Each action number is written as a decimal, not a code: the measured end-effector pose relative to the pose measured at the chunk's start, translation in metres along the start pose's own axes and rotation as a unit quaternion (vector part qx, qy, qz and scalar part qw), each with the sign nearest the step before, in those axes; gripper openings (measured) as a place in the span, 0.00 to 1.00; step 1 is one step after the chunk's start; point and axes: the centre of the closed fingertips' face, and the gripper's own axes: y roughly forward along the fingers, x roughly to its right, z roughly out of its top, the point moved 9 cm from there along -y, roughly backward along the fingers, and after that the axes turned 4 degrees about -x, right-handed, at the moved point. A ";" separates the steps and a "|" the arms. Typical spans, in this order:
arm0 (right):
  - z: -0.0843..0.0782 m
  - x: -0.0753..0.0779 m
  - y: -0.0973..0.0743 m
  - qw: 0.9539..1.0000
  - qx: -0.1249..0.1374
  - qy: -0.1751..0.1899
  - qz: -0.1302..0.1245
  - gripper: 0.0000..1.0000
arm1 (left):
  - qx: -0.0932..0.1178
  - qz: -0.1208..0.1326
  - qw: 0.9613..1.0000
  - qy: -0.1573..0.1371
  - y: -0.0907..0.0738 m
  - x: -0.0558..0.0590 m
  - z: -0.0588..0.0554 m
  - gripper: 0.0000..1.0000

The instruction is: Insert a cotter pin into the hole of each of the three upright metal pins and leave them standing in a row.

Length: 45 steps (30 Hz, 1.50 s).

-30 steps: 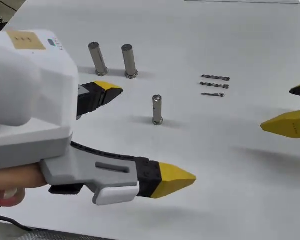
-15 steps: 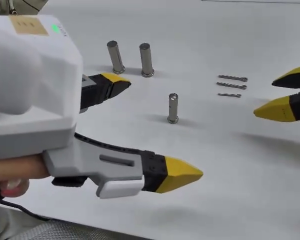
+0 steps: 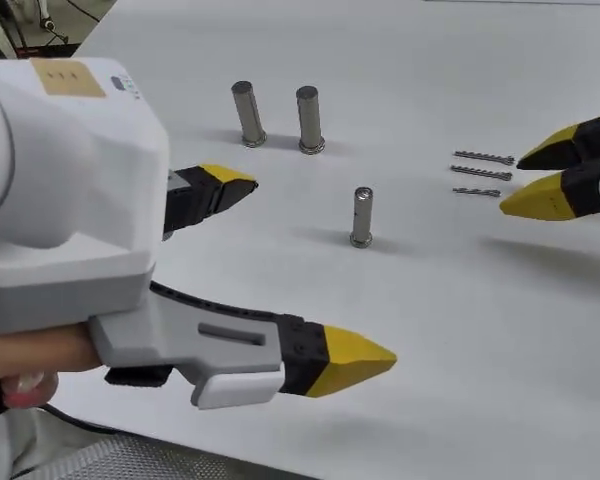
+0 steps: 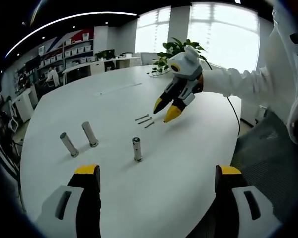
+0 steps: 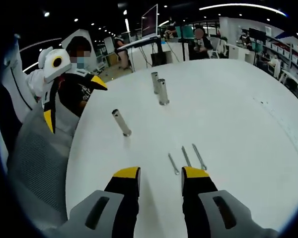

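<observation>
Three upright metal pins stand on the white table: two side by side at the back and one nearer. Three cotter pins lie in a stack to their right. My left gripper hovers wide open in front of the pins, holding nothing. My right gripper is open with a narrower gap, its tips just right of the cotter pins. In the right gripper view the cotter pins lie just beyond the open right gripper. The left gripper view has the nearer pin ahead of the left gripper.
The white table spreads wide around the parts, with its near edge at the bottom left. In the right gripper view, people and desks stand far behind the table.
My right gripper has moved left, close to the cotter pins, and its jaws stand closer together. The left gripper holds about the same place. The head camera has shifted.
</observation>
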 end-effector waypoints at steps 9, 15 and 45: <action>0.000 0.008 0.015 0.999 -0.023 -0.024 0.006 0.24 | -0.004 -0.004 1.000 -0.005 0.002 0.000 -0.001 0.92; 0.004 0.006 0.020 0.998 -0.037 -0.048 0.004 0.21 | 0.007 0.004 1.000 -0.029 0.005 -0.004 -0.002 0.92; 0.006 0.003 0.030 0.987 -0.076 -0.142 -0.027 0.00 | 0.002 0.001 1.000 -0.030 0.003 -0.007 -0.005 0.79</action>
